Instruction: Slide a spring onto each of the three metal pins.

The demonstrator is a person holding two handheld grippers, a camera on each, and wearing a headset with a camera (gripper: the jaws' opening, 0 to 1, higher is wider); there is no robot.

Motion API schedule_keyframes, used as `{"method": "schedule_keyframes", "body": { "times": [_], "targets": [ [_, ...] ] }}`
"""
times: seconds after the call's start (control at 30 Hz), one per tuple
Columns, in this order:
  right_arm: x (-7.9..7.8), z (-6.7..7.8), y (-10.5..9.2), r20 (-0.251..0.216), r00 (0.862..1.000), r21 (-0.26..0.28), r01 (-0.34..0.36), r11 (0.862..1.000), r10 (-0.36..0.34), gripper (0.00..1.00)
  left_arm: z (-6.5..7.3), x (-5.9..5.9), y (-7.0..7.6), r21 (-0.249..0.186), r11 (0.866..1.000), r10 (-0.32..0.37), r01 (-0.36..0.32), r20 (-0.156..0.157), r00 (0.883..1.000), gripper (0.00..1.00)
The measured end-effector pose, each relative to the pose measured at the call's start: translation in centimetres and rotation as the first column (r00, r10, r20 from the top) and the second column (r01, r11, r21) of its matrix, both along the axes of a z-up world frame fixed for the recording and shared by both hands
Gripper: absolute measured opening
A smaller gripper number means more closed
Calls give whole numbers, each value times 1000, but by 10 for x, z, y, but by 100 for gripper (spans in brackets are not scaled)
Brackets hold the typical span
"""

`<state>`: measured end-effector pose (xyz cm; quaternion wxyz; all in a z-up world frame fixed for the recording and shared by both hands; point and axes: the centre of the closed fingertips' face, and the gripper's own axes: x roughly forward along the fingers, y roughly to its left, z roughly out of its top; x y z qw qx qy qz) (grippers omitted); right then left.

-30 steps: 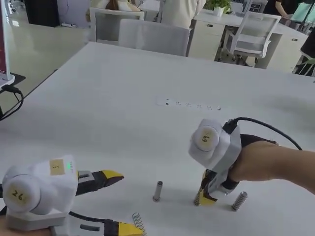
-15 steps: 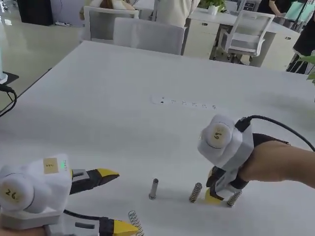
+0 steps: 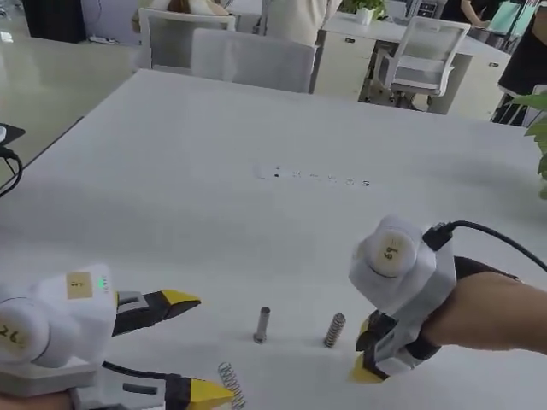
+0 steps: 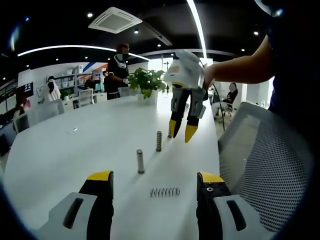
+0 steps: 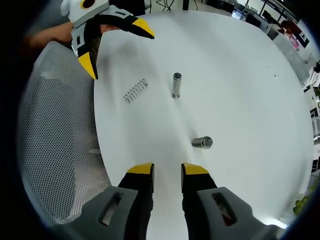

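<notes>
hovering | left hand-held gripper (image 4: 155, 176) spread wide, empty | right hand-held gripper (image 5: 167, 169) barely parted, empty | near pin (image 5: 202, 142) end-on, coils unclear

Left tongs (image 4: 155, 177) gape wide; right tongs (image 4: 181, 135) point down, slightly parted.

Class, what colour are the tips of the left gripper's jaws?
Yellow on the left gripper; clearest in the left gripper view.

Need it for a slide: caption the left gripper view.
Open left tongs frame a loose spring; bare pin, upright spring, right tongs beyond.
</notes>
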<state>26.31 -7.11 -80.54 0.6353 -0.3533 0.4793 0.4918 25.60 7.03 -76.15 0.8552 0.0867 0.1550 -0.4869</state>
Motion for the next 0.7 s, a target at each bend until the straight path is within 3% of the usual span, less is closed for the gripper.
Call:
{"method": "schedule_keyframes", "body": {
  "times": [0.43,0.7],
  "targets": [
    [-29,3,53,-28,1000,103,-10,995,13,20,1,-3,3,-2,1000,-1,1,8,1000,64],
    [-35,-4,82,-23,999,121,-38,992,41,20,1,-4,9,-5,1000,7,-7,11,1000,63]
  ]
}}
